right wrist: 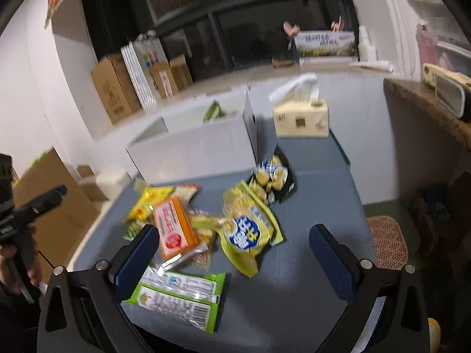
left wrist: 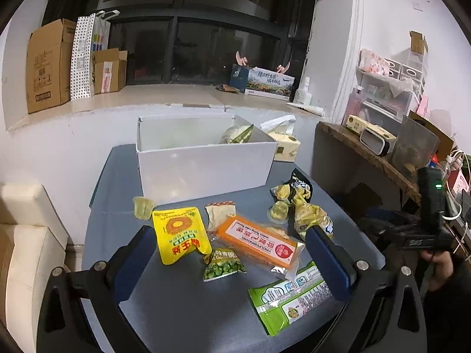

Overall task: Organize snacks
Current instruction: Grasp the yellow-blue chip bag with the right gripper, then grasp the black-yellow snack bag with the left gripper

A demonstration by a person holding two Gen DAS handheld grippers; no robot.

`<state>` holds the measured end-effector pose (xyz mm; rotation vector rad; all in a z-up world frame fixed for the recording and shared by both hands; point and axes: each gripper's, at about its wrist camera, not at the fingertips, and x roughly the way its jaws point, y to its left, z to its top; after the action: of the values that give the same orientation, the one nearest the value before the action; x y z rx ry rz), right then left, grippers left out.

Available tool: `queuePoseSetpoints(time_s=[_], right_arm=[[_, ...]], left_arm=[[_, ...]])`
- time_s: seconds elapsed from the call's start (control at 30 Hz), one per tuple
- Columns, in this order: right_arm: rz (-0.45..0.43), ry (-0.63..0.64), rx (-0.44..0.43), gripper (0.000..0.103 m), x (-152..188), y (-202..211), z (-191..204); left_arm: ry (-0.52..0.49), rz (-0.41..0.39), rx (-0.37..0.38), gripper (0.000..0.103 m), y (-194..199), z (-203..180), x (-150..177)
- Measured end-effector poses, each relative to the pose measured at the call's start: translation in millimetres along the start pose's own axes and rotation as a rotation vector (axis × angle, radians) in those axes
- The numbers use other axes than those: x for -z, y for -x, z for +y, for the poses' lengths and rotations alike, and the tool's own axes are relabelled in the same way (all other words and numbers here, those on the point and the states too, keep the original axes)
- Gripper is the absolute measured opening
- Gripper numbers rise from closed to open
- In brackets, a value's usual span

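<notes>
Several snack packs lie on a grey-blue table (left wrist: 176, 309): a yellow sunflower-seed bag (left wrist: 179, 235), an orange bar (left wrist: 259, 242), a small green pea pack (left wrist: 223, 266), a green-white pack (left wrist: 291, 297), and a yellow bag (right wrist: 250, 229). A white box (left wrist: 203, 161) stands behind them with a green pack (left wrist: 237, 133) inside. My left gripper (left wrist: 229, 261) is open above the seed bag and orange bar. My right gripper (right wrist: 232, 253) is open above the yellow bag and holds nothing.
A tissue box (right wrist: 300, 120) stands right of the white box. A black pack of small yellow sweets (right wrist: 273, 179) lies near it. A wooden shelf (left wrist: 371, 153) stands at the right. Cardboard boxes (left wrist: 50, 67) sit on the sill behind. A cream seat (left wrist: 26, 235) is at left.
</notes>
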<state>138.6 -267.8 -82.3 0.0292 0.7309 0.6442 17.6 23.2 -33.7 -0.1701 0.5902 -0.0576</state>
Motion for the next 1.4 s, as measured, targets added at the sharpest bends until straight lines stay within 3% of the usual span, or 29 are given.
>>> queuePoseSetpoints(time_s=[0.13, 0.27, 0.4, 0.43, 0.47, 0.57, 0.8, 1.1, 1.4], right_arm=[[0.116, 0.096, -0.01, 0.103, 0.6, -43.5, 5.4], [0.186, 0.186, 0.038, 0.103, -0.8, -83.4, 6.0], [0.219, 0.188, 0.032, 0.101, -2.9, -106.2, -2.6], [0.221, 0.171, 0.015, 0.068, -3.1, -107.1, -4.9], [0.213, 0.145, 0.003, 0.059, -3.0, -105.4, -8.2], [0.185, 0.12, 0.02, 0.052, -1.7, -88.1, -8.5], [0.048, 0.037, -0.011, 0.052, 0.7, -19.5, -19.5], [-0.067, -0.044, 0.024, 0.052, 3.2, 45.0, -40.0], [-0.111, -0.12, 0.038, 0.052, 5.7, 60.9, -60.4]], left_arm=[[-0.011, 0.018, 0.002, 0.103, -4.5, -0.4, 4.7], [-0.007, 0.036, -0.012, 0.103, -8.8, 3.5, 8.7], [0.011, 0.051, -0.021, 0.103, -13.1, 9.7, 11.0], [0.014, 0.054, -0.026, 0.103, -14.1, 10.6, 11.8], [0.018, 0.058, -0.028, 0.103, -15.4, 12.0, 12.4], [0.036, 0.063, -0.028, 0.103, -19.0, 15.7, 13.2], [-0.064, 0.081, 0.05, 0.103, -56.1, -15.9, -5.6], [-0.184, 0.18, 0.195, 0.103, -153.1, -94.9, -50.2], [-0.242, 0.351, 0.173, 0.103, -257.5, -143.6, -59.4]])
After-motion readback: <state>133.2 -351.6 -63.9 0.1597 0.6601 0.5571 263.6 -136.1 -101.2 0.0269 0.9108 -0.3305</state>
